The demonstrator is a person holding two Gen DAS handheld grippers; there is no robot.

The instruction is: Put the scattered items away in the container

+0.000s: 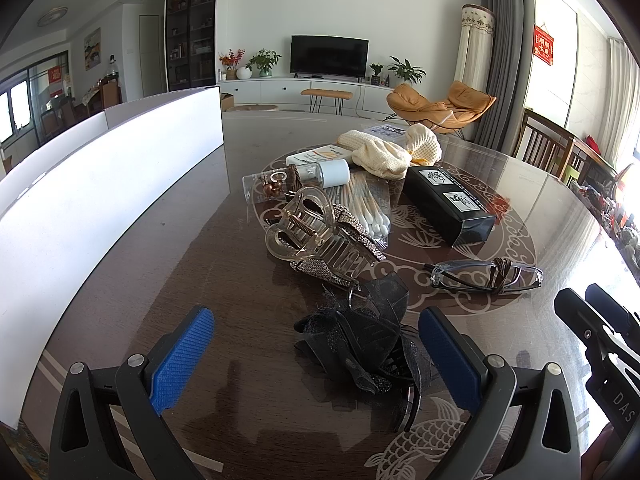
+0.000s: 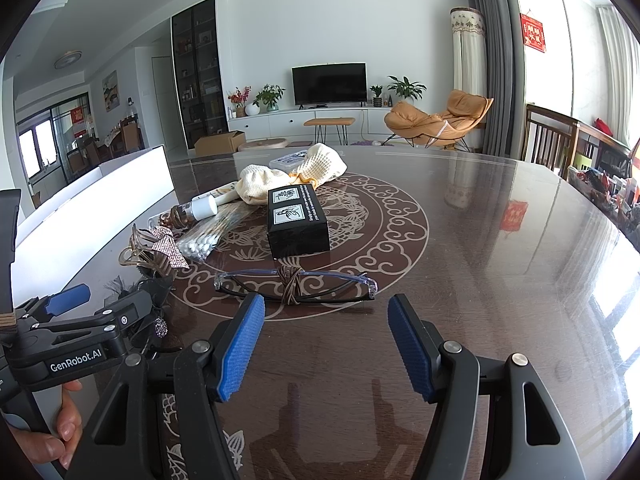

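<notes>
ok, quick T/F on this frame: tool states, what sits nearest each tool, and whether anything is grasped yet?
1. Both tools are open. True: left tool and right tool hold nothing.
2. The glasses lie just ahead of the right tool. True.
3. The left tool grips the clear claw clip. False: the clip lies on the table, beyond the black hair accessory.
4. The black box stands inside the white container. False: it rests on the table, apart from it.

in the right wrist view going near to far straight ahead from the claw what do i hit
right claw → glasses tied with a brown cord → black box → cream knitted cloth → television on the far wall
</notes>
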